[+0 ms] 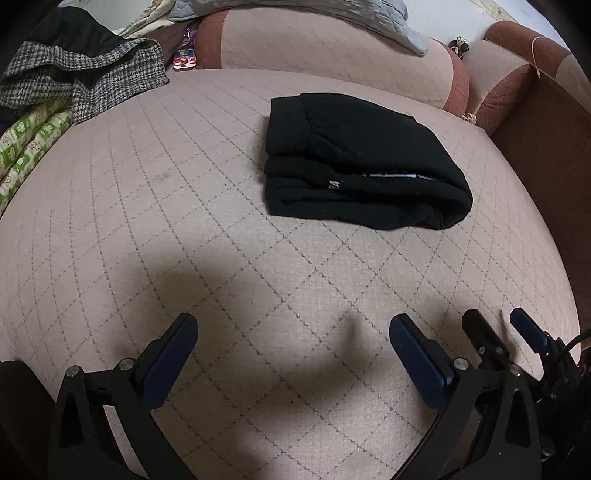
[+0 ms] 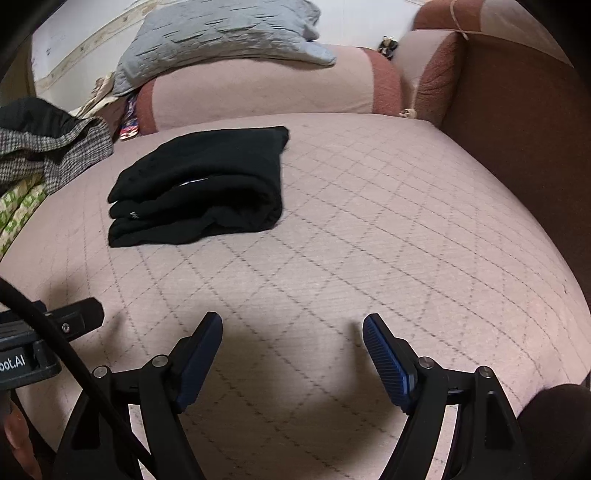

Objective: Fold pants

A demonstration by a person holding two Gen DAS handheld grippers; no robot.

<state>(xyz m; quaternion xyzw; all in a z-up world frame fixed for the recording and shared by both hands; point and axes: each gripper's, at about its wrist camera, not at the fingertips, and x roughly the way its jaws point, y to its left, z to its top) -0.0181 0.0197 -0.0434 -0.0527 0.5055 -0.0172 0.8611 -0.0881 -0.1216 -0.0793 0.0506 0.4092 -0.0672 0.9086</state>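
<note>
The black pants (image 1: 362, 162) lie folded into a compact stack on the pink quilted sofa seat (image 1: 221, 258), toward the back; they also show in the right wrist view (image 2: 199, 188) at the left. My left gripper (image 1: 293, 325) is open and empty, held well in front of the pants, above the seat. My right gripper (image 2: 291, 325) is open and empty too, in front and to the right of the pants. The right gripper's fingers (image 1: 528, 332) show at the lower right of the left wrist view.
A houndstooth garment (image 1: 81, 77) with a black piece on it lies at the back left, above green-patterned cloth (image 1: 26, 151). Pink and rust back cushions (image 1: 332, 48) carry a grey quilted cloth (image 2: 221, 33). A brown armrest (image 2: 517, 129) bounds the right.
</note>
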